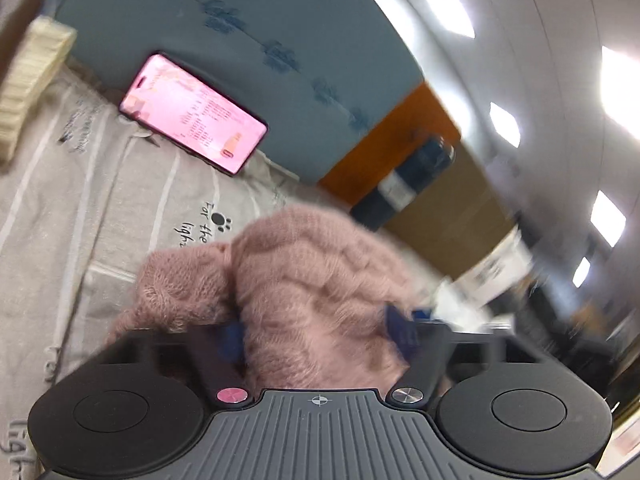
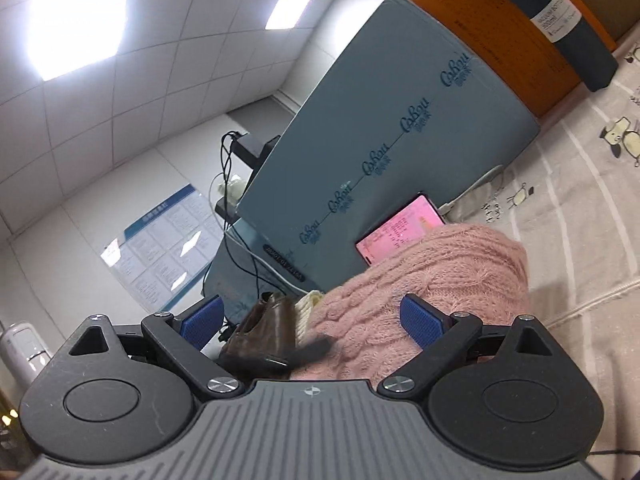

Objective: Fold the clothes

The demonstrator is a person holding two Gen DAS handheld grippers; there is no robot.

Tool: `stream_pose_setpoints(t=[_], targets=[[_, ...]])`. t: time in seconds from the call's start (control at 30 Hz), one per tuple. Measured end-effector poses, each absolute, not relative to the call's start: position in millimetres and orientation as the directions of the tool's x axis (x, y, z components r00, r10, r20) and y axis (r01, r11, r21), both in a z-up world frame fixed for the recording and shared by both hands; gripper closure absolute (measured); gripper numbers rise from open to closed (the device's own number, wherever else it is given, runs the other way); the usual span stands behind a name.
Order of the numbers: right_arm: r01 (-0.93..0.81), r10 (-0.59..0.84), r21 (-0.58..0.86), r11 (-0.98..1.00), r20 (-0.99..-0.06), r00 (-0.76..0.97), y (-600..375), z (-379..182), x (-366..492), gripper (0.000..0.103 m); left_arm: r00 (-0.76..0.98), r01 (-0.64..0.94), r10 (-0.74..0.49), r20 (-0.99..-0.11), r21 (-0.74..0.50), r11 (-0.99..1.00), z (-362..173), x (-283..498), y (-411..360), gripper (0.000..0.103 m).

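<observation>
Pink knitted sweater (image 1: 320, 292) is bunched between the left gripper (image 1: 320, 328) fingers, which are closed on it above the printed bedsheet (image 1: 80, 200). Soft, light and stretchy, it is judged best held at a doubled edge. The right gripper (image 2: 316, 320) is spread open beside it.
</observation>
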State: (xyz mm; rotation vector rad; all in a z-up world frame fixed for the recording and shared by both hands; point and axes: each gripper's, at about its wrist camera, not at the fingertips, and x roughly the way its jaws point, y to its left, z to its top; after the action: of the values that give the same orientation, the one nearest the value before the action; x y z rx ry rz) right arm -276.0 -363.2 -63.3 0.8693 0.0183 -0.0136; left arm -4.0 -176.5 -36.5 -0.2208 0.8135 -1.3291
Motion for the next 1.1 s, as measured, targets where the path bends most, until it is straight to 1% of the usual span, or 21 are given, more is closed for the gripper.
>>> stream_pose_setpoints(t=[0.03,0.07,0.13,0.2,0.23,0.27,0.33,0.43,0.5,0.53,0.63,0.73,0.83,0.9,1.0,1.03,1.07,1.1], targets=[[0.025,-0.012,0.763,0.646,-0.023,1.000,-362.2,-63.9,-278.5,0.007,0.021,0.809,-0.919,-0.395,-0.533,0.247,-34.5,-10.0,-177.8,0.076],[0.027,-0.017,0.764,0.645,-0.022,1.000,-362.6,-64.4,-279.1,0.006,0.023,0.844,-0.925,-0.380,-0.489,0.222,-31.2,-16.4,-176.8,0.081],[0.028,-0.024,0.765,0.643,-0.016,1.000,-363.5,-65.3,-280.5,0.006,0.033,0.883,-0.942,-0.334,-0.431,0.184,-20.6,-25.7,-169.5,0.083],[-0.008,-0.015,0.767,0.642,0.022,1.000,-363.9,-65.6,-283.5,0.006,0.058,0.892,-0.961,-0.269,-0.418,0.171,-8.9,-26.8,-153.9,0.084],[-0.030,-0.002,0.765,0.643,0.041,0.999,-363.5,-65.2,-284.6,0.005,0.086,0.894,-0.965,-0.248,-0.408,0.184,-4.7,-25.7,-146.0,0.084],[-0.047,0.011,0.762,0.646,0.052,0.999,-362.9,-64.9,-284.8,0.004,0.122,0.897,-0.962,-0.245,-0.388,0.213,-2.8,-23.8,-138.8,0.084],[-0.058,0.033,0.752,0.656,0.048,0.998,-360.9,-64.2,-282.3,0.003,0.199,0.891,-0.943,-0.267,-0.352,0.288,-3.7,-17.8,-126.1,0.083],[-0.051,0.069,0.734,0.677,0.005,0.998,-356.3,-63.2,-273.8,0.003,0.264,0.837,-0.897,-0.353,-0.379,0.395,-22.0,-0.9,-117.4,0.083],[-0.086,0.104,0.714,0.695,0.018,0.994,-350.8,-61.7,-271.6,0.003,0.280,0.807,-0.876,-0.393,-0.398,0.437,-34.5,6.3,-118.2,0.082],[-0.106,0.121,0.702,0.704,0.028,0.992,-347.7,-60.8,-271.2,0.003,0.284,0.799,-0.871,-0.401,-0.402,0.447,-38.8,8.0,-120.7,0.078],[-0.155,0.173,0.681,0.716,0.041,0.984,-341.7,-59.8,-268.8,0.003,0.292,0.794,-0.861,-0.416,-0.397,0.461,-41.9,11.1,-130.4,0.078],[-0.137,0.188,0.680,0.720,0.000,0.982,-339.4,-60.9,-262.8,0.003,0.295,0.810,-0.860,-0.415,-0.369,0.456,-39.4,11.1,-140.2,0.078],[0.005,0.112,0.683,0.730,-0.127,0.986,-341.0,-68.0,-252.4,0.004,0.298,0.816,-0.857,-0.421,-0.354,0.457,-42.8,10.9,-146.5,0.072],[0.054,0.097,0.688,0.723,-0.178,0.979,-343.7,-73.4,-246.2,0.004,0.296,0.811,-0.856,-0.424,-0.361,0.460,-46.9,11.7,-146.8,0.068],[0.058,0.091,0.682,0.729,-0.181,0.979,-342.8,-74.5,-245.3,0.004,0.305,0.793,-0.854,-0.422,-0.384,0.473,-48.4,14.6,-143.7,0.054],[0.058,0.089,0.681,0.730,-0.179,0.980,-342.6,-74.6,-245.7,0.004,0.309,0.784,-0.854,-0.418,-0.396,0.478,-48.5,16.1,-141.7,0.046],[0.051,0.088,0.685,0.727,-0.167,0.982,-343.3,-74.8,-247.1,0.004,0.313,0.772,-0.855,-0.415,-0.412,0.483,-48.5,18.0,-139.4,0.041],[0.043,0.086,0.690,0.723,-0.152,0.985,-344.0,-74.9,-249.0,0.004,0.315,0.757,-0.856,-0.409,-0.436,0.487,-48.0,20.0,-136.2,0.040]])
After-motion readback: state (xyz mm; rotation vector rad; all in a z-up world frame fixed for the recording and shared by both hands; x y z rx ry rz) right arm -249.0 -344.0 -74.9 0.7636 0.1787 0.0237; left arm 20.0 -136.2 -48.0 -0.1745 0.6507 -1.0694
